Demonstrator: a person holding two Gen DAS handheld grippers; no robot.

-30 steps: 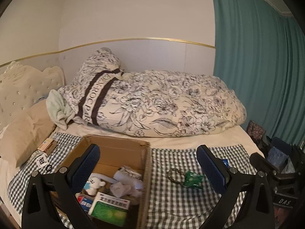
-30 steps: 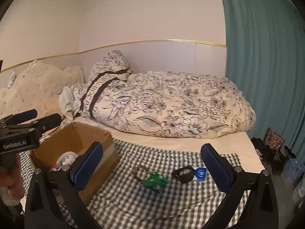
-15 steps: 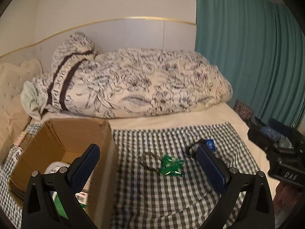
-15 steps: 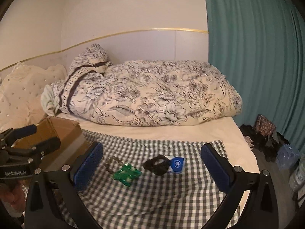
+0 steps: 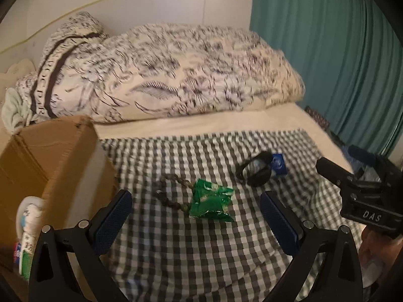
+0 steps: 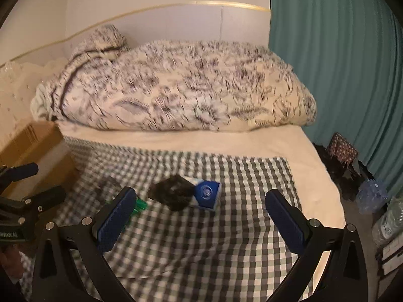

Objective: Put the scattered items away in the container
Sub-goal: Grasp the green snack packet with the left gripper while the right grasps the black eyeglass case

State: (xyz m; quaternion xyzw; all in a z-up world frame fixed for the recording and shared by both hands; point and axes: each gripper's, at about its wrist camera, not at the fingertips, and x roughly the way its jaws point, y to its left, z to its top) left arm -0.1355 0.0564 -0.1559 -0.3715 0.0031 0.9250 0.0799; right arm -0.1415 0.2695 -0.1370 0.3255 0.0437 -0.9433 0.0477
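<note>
A green foil packet (image 5: 211,201) lies on the checked cloth (image 5: 196,251) with a dark bead bracelet (image 5: 169,191) touching its left side. Just right of them sit a black band (image 5: 255,172) and a small blue box (image 5: 278,164). My left gripper (image 5: 196,222) is open, low over the cloth, the packet just ahead between its fingers. The cardboard box (image 5: 40,156) stands at the left with packs inside. In the right wrist view my right gripper (image 6: 199,220) is open, a little short of the black band (image 6: 173,191) and blue box (image 6: 207,194); the green packet (image 6: 138,205) peeks past its left finger.
A rolled floral duvet (image 5: 161,75) and pillow fill the back of the bed. A teal curtain (image 6: 340,63) hangs at the right. Bags and plastic bottles (image 6: 370,196) lie on the floor beyond the bed's right edge. The cardboard box (image 6: 32,148) stands left.
Both grippers have swung right and moved down toward the cloth. The box has slid to the left edge of both views, and the packet, band and blue box now sit closer.
</note>
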